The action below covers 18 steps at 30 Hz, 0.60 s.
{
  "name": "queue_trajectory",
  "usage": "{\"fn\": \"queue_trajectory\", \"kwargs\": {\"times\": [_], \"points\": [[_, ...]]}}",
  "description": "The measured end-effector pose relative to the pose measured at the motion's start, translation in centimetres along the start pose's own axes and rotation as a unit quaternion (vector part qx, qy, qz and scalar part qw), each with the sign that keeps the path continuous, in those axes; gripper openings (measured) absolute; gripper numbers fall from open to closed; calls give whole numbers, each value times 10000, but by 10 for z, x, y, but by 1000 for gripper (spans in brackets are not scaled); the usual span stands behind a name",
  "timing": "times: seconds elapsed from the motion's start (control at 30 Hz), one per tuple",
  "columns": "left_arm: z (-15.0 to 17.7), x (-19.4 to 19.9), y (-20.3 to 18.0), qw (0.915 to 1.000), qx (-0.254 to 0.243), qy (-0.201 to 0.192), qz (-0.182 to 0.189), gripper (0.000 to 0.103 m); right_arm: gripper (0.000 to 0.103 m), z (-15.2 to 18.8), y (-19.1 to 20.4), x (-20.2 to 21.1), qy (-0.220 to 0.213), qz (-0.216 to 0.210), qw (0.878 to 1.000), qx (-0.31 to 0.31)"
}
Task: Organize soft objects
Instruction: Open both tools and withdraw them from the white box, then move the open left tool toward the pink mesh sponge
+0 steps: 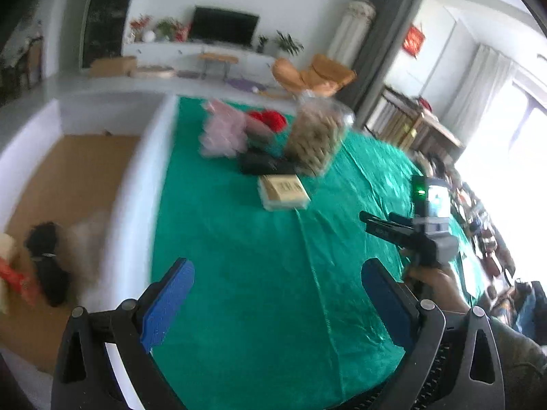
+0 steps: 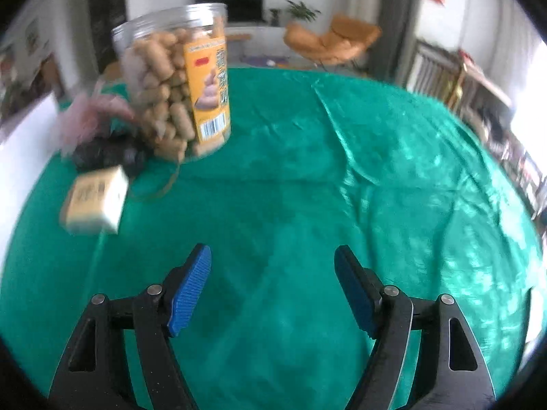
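My left gripper (image 1: pixel 277 270) is open and empty over the green cloth (image 1: pixel 256 273). My right gripper (image 2: pixel 272 256) is open and empty too; it also shows in the left wrist view (image 1: pixel 381 222) at the right. At the far side lie a pink fluffy thing (image 1: pixel 224 130), a red soft thing (image 1: pixel 271 119), a black soft thing (image 1: pixel 263 164) and a tan packet (image 1: pixel 283 191). The right wrist view shows the pink thing (image 2: pixel 90 116), the black one (image 2: pixel 109 155) and the packet (image 2: pixel 95 201) at the left. A black plush (image 1: pixel 48 263) lies in the box (image 1: pixel 68 184).
A clear jar of snacks (image 2: pixel 177 82) stands on the cloth near the soft things; it also shows in the left wrist view (image 1: pixel 318 133). The white box wall (image 1: pixel 143 188) borders the cloth on the left. A red and white item (image 1: pixel 10 273) lies in the box.
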<state>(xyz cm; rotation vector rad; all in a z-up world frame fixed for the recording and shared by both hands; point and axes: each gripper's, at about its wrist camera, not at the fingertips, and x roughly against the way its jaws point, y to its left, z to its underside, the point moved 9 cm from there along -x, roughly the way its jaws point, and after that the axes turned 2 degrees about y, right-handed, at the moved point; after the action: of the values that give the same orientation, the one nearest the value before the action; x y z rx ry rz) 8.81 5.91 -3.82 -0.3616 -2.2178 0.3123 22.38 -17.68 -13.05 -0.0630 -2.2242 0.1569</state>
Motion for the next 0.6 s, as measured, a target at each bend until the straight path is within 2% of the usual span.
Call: {"fn": "queue_trajectory", "kwargs": {"times": [0.1, 0.2, 0.3, 0.47, 0.53, 0.6], "points": [[7, -34, -14, 9996, -144, 237, 35, 98, 77, 27, -14, 5, 34, -16, 9999, -153], [24, -82, -12, 9967, -360, 623, -365, 98, 77, 51, -34, 18, -4, -11, 9985, -549], [32, -113, 1, 9937, -379, 792, -692, 98, 77, 56, -42, 22, -4, -124, 9961, -869], [23, -150, 20, 9872, -642, 847, -1186, 98, 78, 61, -43, 20, 175, -22, 9969, -772], [13, -162, 23, 9832, -889, 797, -1377, 100, 80, 67, -43, 23, 196, 9, 9972, -717], [4, -169, 22, 9839, -943, 762, -1311, 100, 81, 69, -45, 25, 195, -9, 9972, -716]]}}
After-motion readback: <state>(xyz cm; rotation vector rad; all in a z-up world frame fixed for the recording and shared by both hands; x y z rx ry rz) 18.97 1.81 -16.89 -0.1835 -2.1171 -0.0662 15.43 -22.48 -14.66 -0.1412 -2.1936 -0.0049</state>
